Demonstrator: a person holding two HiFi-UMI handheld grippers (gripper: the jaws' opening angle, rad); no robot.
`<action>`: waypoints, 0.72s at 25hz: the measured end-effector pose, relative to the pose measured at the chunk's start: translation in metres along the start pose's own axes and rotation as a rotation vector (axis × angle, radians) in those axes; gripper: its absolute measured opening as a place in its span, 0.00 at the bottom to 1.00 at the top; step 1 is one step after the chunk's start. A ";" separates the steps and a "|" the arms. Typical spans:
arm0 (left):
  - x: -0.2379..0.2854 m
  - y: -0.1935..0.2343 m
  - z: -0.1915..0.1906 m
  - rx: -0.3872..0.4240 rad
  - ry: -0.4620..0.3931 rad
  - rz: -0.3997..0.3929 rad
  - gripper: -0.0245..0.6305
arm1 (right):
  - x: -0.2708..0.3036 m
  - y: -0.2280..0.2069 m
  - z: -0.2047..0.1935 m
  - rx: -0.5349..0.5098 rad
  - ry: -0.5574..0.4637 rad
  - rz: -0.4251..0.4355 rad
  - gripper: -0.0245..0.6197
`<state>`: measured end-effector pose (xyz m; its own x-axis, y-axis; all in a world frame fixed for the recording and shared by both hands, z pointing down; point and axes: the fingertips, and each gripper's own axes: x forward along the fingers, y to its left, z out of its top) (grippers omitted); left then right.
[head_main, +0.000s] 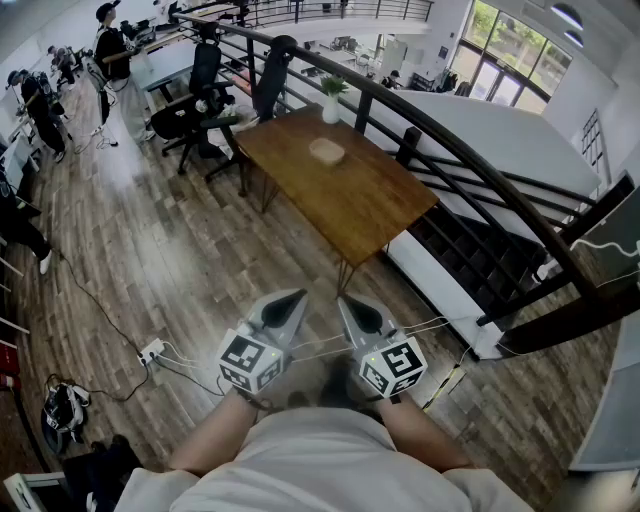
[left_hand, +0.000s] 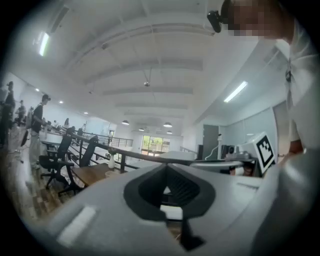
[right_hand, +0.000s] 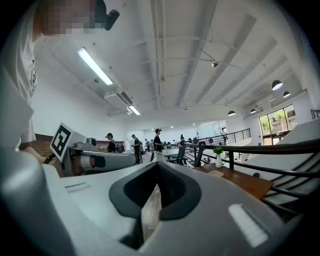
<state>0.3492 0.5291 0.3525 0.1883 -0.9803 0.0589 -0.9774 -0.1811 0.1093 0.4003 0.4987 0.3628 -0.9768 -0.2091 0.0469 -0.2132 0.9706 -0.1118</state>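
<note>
Left gripper (head_main: 292, 302), right gripper (head_main: 348, 304): jaws pressed together, empty; held side by side at the waist over the floor (head_main: 150, 260), likely a resting carry. Table (head_main: 385, 205): well ahead; vase (head_main: 331, 104) at its far corner.

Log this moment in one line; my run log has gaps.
left gripper: shut, empty | right gripper: shut, empty | both side by side over floor, short of table | nothing touched

Open floor (head_main: 200, 270) before table (head_main: 345, 195), railing (head_main: 430, 125) beyond
</note>
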 end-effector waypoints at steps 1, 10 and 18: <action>0.004 -0.002 -0.001 -0.001 0.001 -0.002 0.04 | -0.001 -0.004 0.000 0.000 -0.001 -0.001 0.05; 0.041 0.003 -0.013 -0.026 0.015 -0.003 0.04 | 0.004 -0.037 -0.009 0.003 0.016 0.007 0.05; 0.086 0.026 -0.031 -0.049 0.054 -0.001 0.04 | 0.028 -0.079 -0.022 0.011 0.040 0.013 0.05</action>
<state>0.3433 0.4427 0.3916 0.1954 -0.9743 0.1123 -0.9715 -0.1766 0.1581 0.3902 0.4191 0.3946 -0.9779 -0.1910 0.0850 -0.2005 0.9719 -0.1236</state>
